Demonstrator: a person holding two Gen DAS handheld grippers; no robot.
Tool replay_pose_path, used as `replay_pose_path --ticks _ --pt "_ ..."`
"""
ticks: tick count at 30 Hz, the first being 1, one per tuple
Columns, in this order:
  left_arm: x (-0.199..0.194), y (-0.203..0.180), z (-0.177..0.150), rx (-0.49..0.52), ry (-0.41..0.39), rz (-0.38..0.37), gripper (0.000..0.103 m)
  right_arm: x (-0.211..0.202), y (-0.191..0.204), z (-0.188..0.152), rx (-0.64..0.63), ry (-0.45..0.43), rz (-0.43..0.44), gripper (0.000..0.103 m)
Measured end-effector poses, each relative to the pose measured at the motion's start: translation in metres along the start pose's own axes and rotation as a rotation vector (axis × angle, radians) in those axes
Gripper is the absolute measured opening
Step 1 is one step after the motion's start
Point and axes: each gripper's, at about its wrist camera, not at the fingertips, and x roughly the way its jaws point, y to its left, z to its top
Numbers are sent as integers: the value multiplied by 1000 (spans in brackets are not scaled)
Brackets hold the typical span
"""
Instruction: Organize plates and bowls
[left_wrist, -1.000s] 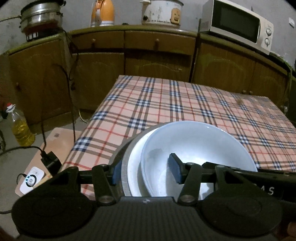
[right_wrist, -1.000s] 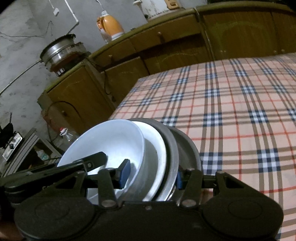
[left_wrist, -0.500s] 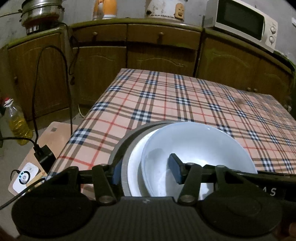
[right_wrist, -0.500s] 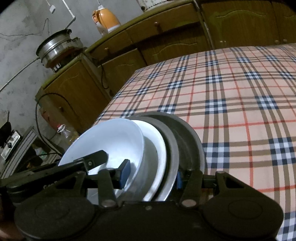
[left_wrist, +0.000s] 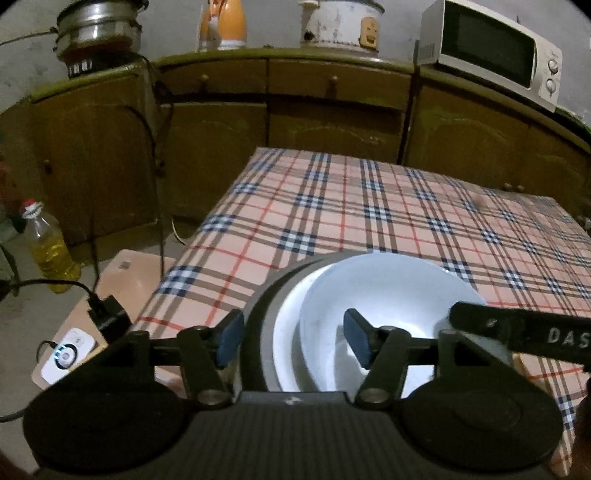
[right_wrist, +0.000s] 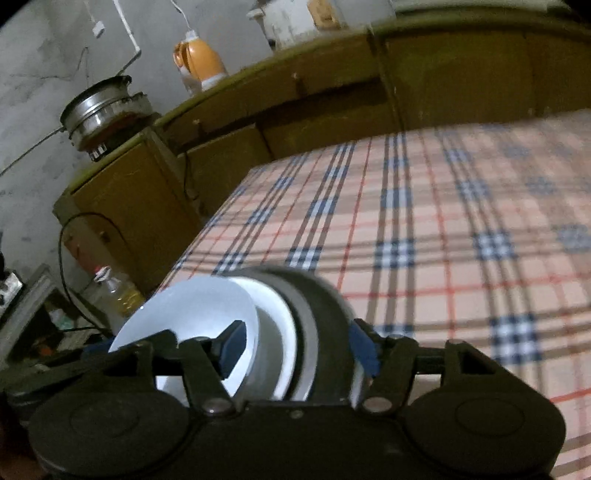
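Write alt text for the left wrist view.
The left gripper straddles the near rim of a nested stack, a white bowl in a grey metal dish, on a plaid tablecloth; its jaws have just been opening. The right gripper's finger reaches in from the right.

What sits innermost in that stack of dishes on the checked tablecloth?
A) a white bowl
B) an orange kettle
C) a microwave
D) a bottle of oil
A: the white bowl nests inside a white plate, which lies in a grey metal dish on the tablecloth.
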Motion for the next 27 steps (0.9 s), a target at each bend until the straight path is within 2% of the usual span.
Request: replay_pose_path --ticks 2,3,6,9,13,15,20,27 --pt "-11 -1 0 10 -15 5 66 -13 6 1 -41 -22 11 77" --pt "-17 -1 -1 12 -24 6 69 -21 10 1 -67 -37 5 80" --pt "-43 -2 -5 -7 -54 7 73 -49 21 -5 -166 -81 -27 80" --pt "-68 -7 -9 -21 -87 14 84 -75 30 -18 -231 -101 -57 80" --pt "-99 -19 -14 -13 -107 22 102 -99 34 -38 -214 -73 -84 80" --pt "-110 -25 -17 -8 -124 17 103 -108 36 -48 -220 -54 -110 80" --pt "-125 -37 -24 6 -145 23 103 -127 38 -66 -216 -28 -109 80" --pt "-141 -47 -33 21 -173 21 103 -155 41 -69 -217 -75 -109 80"
